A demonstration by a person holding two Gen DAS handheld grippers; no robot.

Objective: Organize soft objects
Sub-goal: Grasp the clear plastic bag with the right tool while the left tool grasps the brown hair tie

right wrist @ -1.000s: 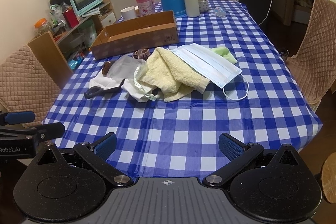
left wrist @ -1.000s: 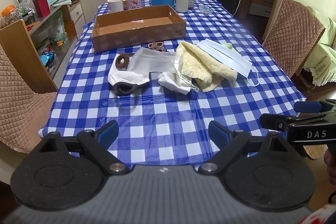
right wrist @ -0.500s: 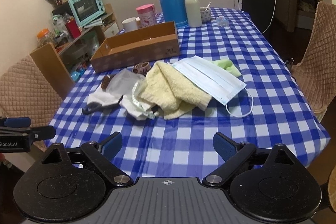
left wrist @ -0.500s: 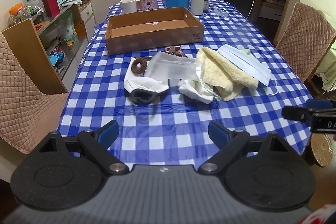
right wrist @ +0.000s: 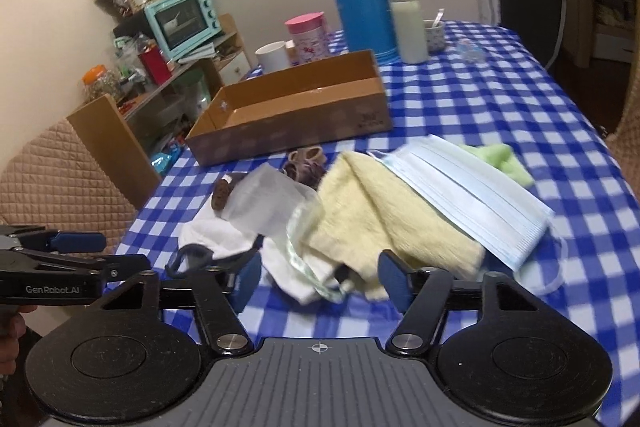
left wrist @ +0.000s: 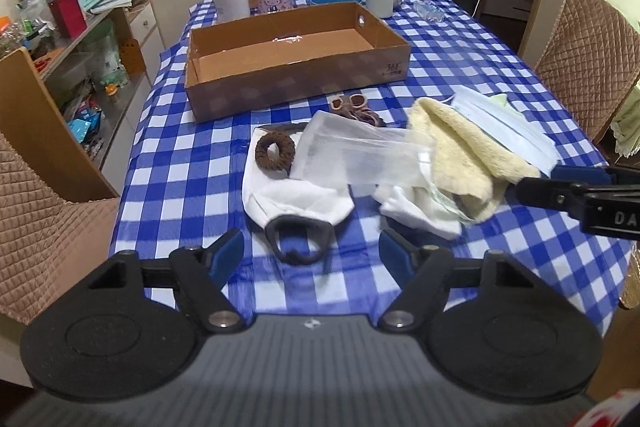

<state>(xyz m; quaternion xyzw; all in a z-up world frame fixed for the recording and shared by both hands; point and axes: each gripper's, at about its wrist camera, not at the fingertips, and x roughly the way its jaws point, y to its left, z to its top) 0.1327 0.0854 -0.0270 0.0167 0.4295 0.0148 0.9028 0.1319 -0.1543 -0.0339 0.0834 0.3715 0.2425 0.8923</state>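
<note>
Angling down, left gripper, right gripper, fingers closing, empty.

Dim warm indoor light; fisheye bending at edges (right view motion-blurred); corners vignetted.

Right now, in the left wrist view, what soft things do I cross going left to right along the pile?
Brown hair scrunchie → clear plastic bag → cream fleece cloth → blue face masks.
</note>
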